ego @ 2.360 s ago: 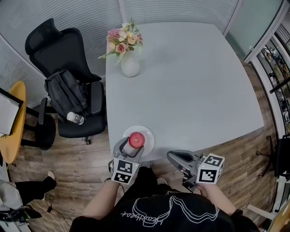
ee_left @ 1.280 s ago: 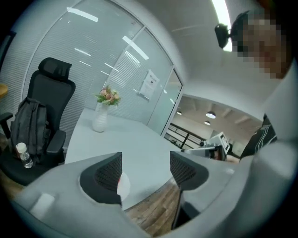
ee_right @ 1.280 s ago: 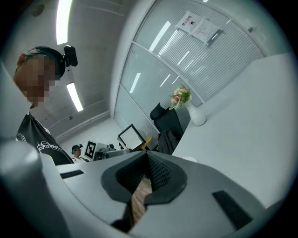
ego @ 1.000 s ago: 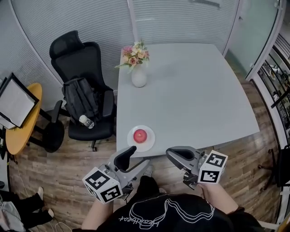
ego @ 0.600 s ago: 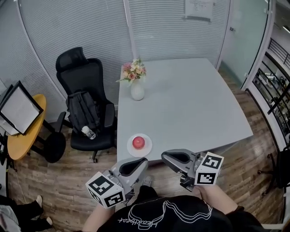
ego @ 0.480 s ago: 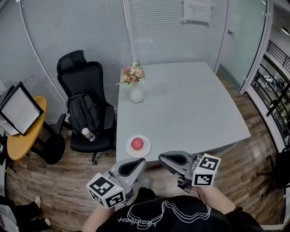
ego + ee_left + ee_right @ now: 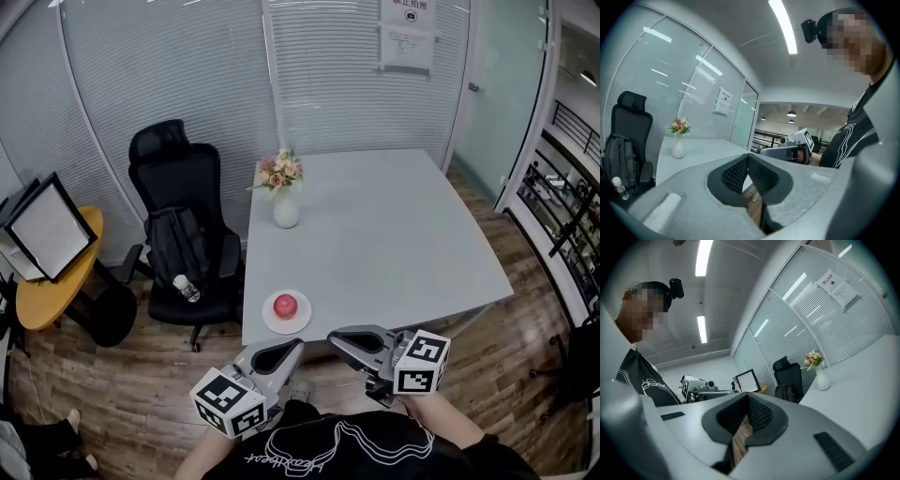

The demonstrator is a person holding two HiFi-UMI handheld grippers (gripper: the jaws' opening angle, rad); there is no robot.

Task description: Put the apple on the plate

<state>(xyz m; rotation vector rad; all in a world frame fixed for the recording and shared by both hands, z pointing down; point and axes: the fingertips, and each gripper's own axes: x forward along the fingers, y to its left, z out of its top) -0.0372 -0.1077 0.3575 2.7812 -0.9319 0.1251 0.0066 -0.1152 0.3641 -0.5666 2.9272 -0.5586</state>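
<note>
A red apple [image 7: 286,305] rests on a small white plate [image 7: 301,324] at the near left corner of the grey table [image 7: 394,244]. Both grippers are held off the table's near edge, in front of the person's chest, well short of the plate. My left gripper [image 7: 297,344] is shut and empty; in the left gripper view its pads [image 7: 740,171] meet with nothing between them. My right gripper [image 7: 334,336] is likewise shut and empty, its pads [image 7: 757,413] touching. Each gripper view shows the other gripper, and neither shows the apple.
A white vase of flowers [image 7: 285,202] stands at the table's far left. A black office chair [image 7: 178,202] with a backpack and a bottle [image 7: 185,288] is left of the table. A yellow round table [image 7: 42,281] sits further left. Blinds line the wall behind.
The left gripper let go of the apple on the plate, drew back toward the person and shut its jaws. Both grippers rose a little, and the head view lifted and widened.
</note>
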